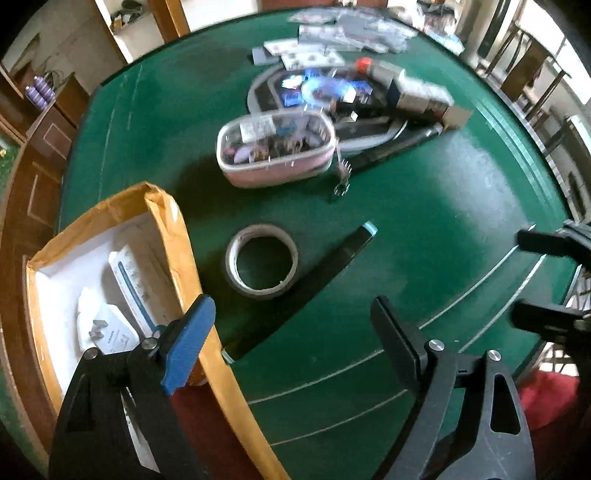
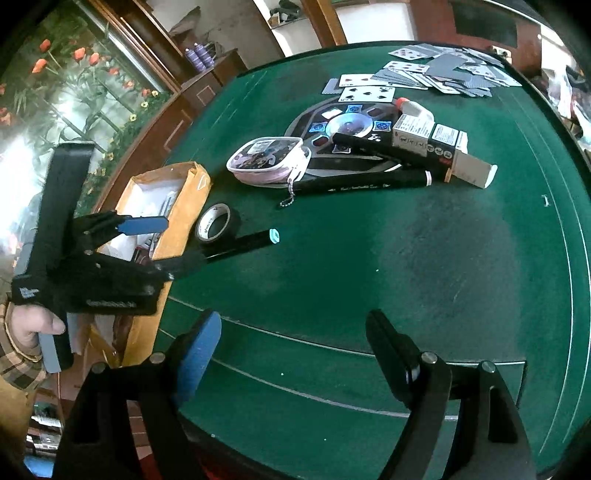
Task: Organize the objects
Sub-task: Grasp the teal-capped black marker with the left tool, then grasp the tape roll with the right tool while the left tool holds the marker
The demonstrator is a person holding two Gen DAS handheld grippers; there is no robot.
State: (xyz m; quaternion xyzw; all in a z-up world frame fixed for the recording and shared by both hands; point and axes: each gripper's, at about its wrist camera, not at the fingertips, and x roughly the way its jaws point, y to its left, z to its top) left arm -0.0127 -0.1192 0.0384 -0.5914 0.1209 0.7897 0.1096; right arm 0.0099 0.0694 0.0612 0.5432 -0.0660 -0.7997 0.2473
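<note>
- A green felt bench (image 2: 369, 266) in a wood-panelled room, still cluttered.
- We see papers already in the box (image 1: 177, 236); tape (image 1: 261, 260), marker (image 2: 240, 245), pouch (image 1: 275, 147) and cards (image 2: 436, 70) remain out.
- Left gripper (image 1: 291, 332) and right gripper (image 2: 295, 339): jaws open, empty.

Green felt desk (image 2: 424, 266), round, pale curved lines near its edge. Beyond it on the left: dark wood cabinet (image 2: 184, 99) with two purple bottles (image 2: 199, 55) standing on top. Far left, a wall picture of orange flowers and green stems (image 2: 74, 85). Behind the desk's far edge, white shelving framed in wood (image 2: 295, 22), contents too small to tell.
</note>
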